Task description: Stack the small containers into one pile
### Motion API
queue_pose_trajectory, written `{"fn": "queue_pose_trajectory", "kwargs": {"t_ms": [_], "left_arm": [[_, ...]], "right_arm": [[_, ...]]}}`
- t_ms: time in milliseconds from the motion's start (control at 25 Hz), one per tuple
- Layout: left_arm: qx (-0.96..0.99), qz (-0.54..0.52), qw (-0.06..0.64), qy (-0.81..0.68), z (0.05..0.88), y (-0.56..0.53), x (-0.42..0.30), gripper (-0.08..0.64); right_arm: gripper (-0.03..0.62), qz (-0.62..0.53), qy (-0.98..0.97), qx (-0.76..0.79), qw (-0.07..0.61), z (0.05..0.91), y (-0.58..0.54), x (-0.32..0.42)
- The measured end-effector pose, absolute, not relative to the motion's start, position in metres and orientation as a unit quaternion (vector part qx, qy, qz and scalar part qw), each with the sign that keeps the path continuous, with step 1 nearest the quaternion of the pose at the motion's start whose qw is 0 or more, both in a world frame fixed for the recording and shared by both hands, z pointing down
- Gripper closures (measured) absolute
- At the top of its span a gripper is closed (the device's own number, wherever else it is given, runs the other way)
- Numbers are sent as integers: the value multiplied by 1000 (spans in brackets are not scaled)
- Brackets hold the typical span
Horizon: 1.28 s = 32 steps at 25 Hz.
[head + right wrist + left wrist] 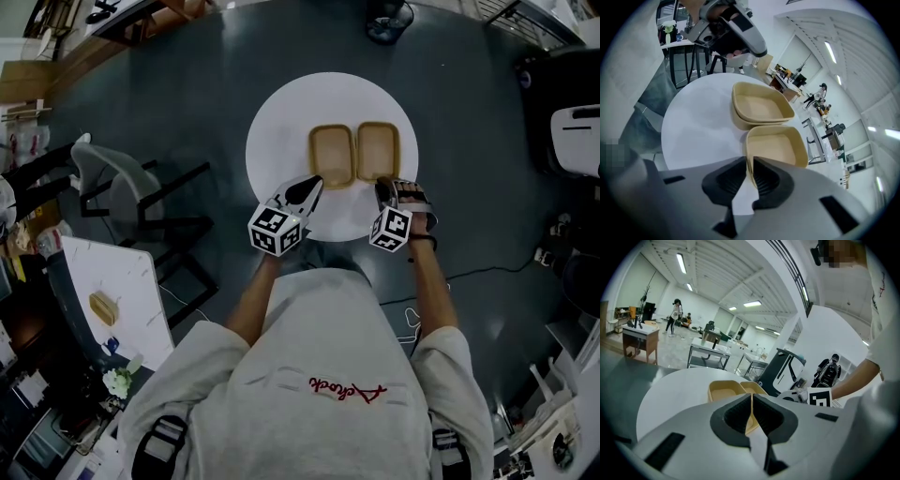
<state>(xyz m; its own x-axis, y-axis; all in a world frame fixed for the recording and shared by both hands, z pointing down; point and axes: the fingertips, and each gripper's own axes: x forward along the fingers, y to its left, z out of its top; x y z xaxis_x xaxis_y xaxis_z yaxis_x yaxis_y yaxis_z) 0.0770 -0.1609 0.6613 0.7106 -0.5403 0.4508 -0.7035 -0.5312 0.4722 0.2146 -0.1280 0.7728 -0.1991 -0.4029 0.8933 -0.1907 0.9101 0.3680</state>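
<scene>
A person stands over a round white table (281, 122) where shallow tan plastic containers sit side by side, open side up, each with its long axis running away from the person. The left gripper (314, 184) is clamped on the near rim of the nested pair of containers (332, 155); a thin tan wall shows pinched between its dark pads. The right gripper (384, 187) is likewise closed on the near rim of the single container (378, 148), which lies just beside the pair. Red script lettering runs across the person's pale shirt (309, 366) but cannot be read. The containers carry no visible label. Each gripper bears a black-and-white marker cube (277, 230).
</scene>
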Motion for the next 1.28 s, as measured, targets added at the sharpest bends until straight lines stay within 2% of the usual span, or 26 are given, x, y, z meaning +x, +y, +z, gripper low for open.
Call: {"fn": "queue_pose_trajectory", "kwargs": {"t_ms": [280,1280], "left_arm": [[863,125,325,-366,660,-159,72,537],[885,87,266,-371,600,-151,75,537]], "right_arm": [[563,-97,-762,197,609,772,-133,217],[563,-168,-742,250,598,703,-131,216]]}}
